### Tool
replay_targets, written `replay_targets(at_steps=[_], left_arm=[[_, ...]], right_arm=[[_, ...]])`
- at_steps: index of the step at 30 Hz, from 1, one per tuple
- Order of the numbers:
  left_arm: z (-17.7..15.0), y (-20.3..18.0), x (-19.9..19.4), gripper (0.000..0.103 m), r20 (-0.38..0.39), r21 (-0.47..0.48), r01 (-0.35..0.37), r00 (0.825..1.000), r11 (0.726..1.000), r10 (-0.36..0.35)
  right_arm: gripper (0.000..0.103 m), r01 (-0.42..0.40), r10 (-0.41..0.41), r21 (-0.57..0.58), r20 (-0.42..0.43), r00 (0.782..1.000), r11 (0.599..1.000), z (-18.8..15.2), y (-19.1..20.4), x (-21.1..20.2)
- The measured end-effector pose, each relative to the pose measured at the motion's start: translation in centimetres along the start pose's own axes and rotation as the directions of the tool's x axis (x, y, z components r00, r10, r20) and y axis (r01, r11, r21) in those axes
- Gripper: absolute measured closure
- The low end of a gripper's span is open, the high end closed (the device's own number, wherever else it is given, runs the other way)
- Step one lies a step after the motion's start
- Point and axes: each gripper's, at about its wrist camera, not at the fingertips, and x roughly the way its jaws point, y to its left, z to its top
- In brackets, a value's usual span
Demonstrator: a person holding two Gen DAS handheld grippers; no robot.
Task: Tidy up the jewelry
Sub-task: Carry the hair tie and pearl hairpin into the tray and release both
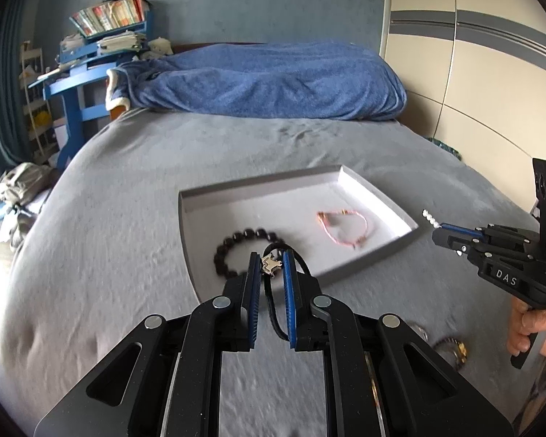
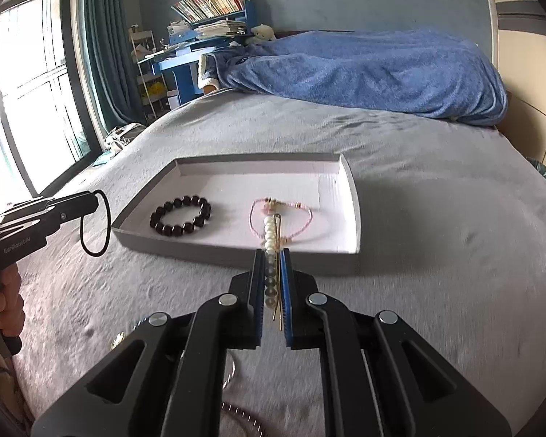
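1. A grey bed cover (image 2: 436,218) is seen under everything; a crumpled blue blanket (image 2: 364,69) lies at its far end, and a blue desk (image 1: 76,87) piled with books stands beyond the far left corner. A window (image 2: 36,83) with a teal curtain is seen at the left in the right wrist view.
2. A shallow white tray (image 2: 351,196) rests on the cover. Inside it a dark bead bracelet (image 2: 180,215) lies toward the left and a pink cord bracelet (image 2: 305,218) toward the right, apart from each other.
3. Loose pieces are partly seen on the cover near the tongs: a gold-and-dark piece (image 1: 455,349) and a beaded chain (image 2: 244,413).
4. The left gripper (image 1: 271,266) is clenched on a black cord bracelet (image 1: 273,313) with a small silver charm (image 1: 271,265); the cord loop hangs from the tips, at the tray's near left edge.
5. The right gripper (image 2: 272,255) is clenched on a pearl hair clip (image 2: 270,233), whose pearls and gold pin jut forward over the tray's near rim, in line with the pink bracelet.
6. The right half of the tray floor is mostly bare, and open cover is left to the right of the tray.
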Motion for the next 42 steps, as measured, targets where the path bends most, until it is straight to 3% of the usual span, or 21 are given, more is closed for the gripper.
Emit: replay_targets(at_steps=[11, 19, 36, 39, 42], left_arm=[[3.3, 2.2, 4.2, 0.09, 0.012, -0.008, -0.016, 1.0, 1.0, 0.016], [5.4, 4.7, 9.5, 0.09, -0.021, -0.027, -0.041, 0.999, 0.999, 0.04], [4.5, 6.7, 16.0, 0.09, -0.157, -0.028, -0.101, 0.983, 0.994, 0.096], [4.4, 6.4, 15.9, 0.089, -0.15, -0.005, -0.104, 0.983, 0.995, 0.102], [4.4, 6.3, 15.5, 0.081, -0.132, 0.003, -0.114, 0.985, 0.993, 0.114]], right_arm=[[0.095, 0.011, -0.011, -0.007, -0.001, 1.0, 1.0, 3.5, -1.9, 4.6], [0.095, 0.014, -0.014, -0.013, -0.033, 0.999, 1.0, 4.4, -2.5, 8.2], [0.095, 0.034, -0.037, -0.029, -0.119, 0.992, 0.999, 3.8, -3.1, 12.3], [0.095, 0.039, -0.042, -0.028, -0.128, 0.991, 0.999, 3.6, -3.0, 12.5], [0.095, 0.043, -0.046, -0.022, -0.133, 0.99, 0.999, 3.3, -3.0, 12.6]])
